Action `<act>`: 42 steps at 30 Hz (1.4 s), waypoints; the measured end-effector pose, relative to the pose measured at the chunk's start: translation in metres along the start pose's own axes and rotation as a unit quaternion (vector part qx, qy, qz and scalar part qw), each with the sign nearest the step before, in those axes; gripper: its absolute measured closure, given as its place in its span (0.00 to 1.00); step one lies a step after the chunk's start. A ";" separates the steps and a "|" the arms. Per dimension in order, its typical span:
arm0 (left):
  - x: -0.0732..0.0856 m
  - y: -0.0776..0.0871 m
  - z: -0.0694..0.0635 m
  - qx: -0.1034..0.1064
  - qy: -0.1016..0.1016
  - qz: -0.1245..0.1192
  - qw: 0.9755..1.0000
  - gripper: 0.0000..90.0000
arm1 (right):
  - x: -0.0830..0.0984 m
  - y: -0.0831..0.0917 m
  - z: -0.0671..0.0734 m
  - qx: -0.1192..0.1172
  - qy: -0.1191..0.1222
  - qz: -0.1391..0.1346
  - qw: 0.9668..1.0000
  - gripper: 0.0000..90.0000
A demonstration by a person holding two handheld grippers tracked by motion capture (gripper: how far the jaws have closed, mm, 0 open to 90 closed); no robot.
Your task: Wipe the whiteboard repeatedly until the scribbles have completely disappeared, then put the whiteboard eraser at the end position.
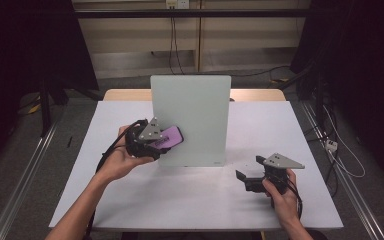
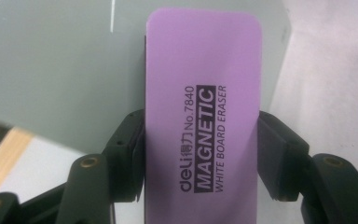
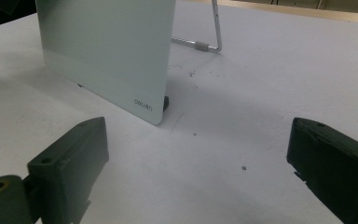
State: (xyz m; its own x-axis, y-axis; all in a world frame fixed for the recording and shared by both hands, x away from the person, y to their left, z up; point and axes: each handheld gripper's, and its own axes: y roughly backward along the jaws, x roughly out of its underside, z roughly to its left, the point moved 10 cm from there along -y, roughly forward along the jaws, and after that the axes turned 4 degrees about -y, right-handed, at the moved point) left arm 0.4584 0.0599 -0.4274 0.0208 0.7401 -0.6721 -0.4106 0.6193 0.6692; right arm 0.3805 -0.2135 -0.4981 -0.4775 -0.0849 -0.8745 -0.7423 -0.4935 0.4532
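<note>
Eraser [image 2: 203, 126], purple and flat, is what the work turns on, but the biggest thing here is the table [image 1: 130, 200], white-topped, with the person's forearms coming in from six o'clock. Near the table's middle stands a pale grey-green board [image 1: 192, 107], upright and leaning back a little on a wire stand [image 3: 214, 32] behind it; small print sits at its lower corner.

At about nine o'clock from the board's middle, the left gripper [image 1: 166, 141] is held up off the table against the board's face. Its jaws are clamped on the eraser's two long edges, pads pressed tight to either side. The eraser sits over the board's left part, its printed purple back facing the camera; black lettering on it reads "MAGNETIC WHITE BOARD ERASER". Whether its underside actually touches the board I cannot tell.

At about four o'clock from the board, well apart from it, the right gripper [image 1: 245, 176] sits low by the table top in the person's right hand [image 1: 284, 197]. Its jaws stand wide apart with nothing between them, pointing toward the board's lower right corner.
</note>
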 end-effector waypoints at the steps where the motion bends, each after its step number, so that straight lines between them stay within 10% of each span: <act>1: 0.000 0.002 0.002 -0.002 0.003 -0.003 1.000 0.46 | 0.000 0.000 0.000 0.000 0.001 0.001 1.000 0.06; 11: 0.003 0.024 0.017 0.002 0.060 -0.036 0.998 0.46 | 0.001 0.000 0.000 0.005 -0.005 0.003 1.000 0.06; 42: 0.003 0.025 -0.007 0.059 0.068 -0.016 0.996 0.46 | 0.000 -0.001 0.002 -0.001 -0.003 0.001 1.000 0.06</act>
State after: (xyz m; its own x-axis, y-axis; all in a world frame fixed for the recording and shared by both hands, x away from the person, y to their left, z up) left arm 0.4416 0.0751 -0.4152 -0.0951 0.6816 -0.7256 -0.3020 0.6748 0.6734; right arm 0.3803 -0.2116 -0.4981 -0.4811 -0.0802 -0.8730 -0.7413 -0.4944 0.4540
